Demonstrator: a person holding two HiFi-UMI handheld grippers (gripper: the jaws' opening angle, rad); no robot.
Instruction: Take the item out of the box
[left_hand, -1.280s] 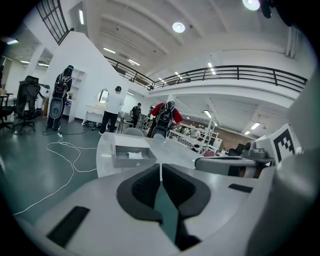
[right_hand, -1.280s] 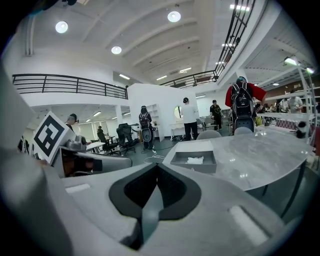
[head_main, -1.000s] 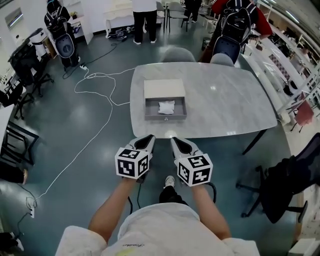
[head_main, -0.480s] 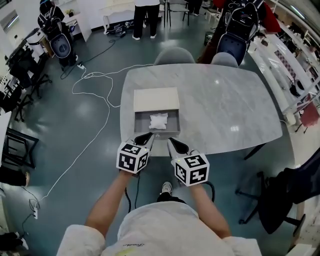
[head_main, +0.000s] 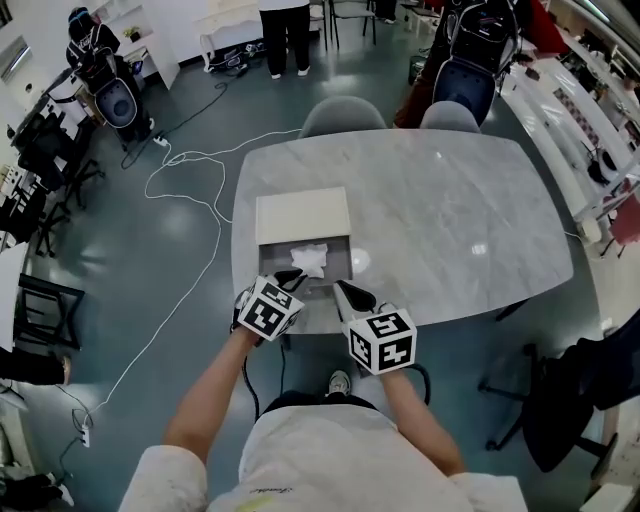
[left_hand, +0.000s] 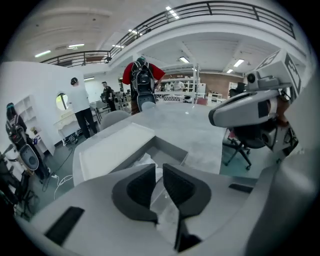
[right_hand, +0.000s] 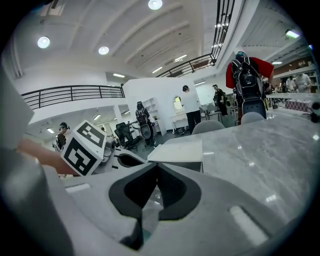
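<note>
A grey box (head_main: 268, 262) lies open near the front edge of the marble table (head_main: 450, 220), its cream lid (head_main: 300, 215) resting over the far half. A crumpled white item (head_main: 310, 258) sits inside the open part. My left gripper (head_main: 290, 277) hovers over the box's near left corner, jaws shut and empty, its tips just short of the item. In the left gripper view the item (left_hand: 145, 161) shows right past the jaws, below the lid (left_hand: 115, 147). My right gripper (head_main: 345, 290) is shut and empty at the box's near right corner, above the table edge.
Two grey chairs (head_main: 345, 112) stand at the table's far side. A white cable (head_main: 190, 200) snakes over the floor at the left. A black office chair (head_main: 570, 380) is at the right. People and gear stand further back.
The table and box have drawn closer. Both grippers moved forward from off the table to the box's front wall, the left one now over the box's near corner.
</note>
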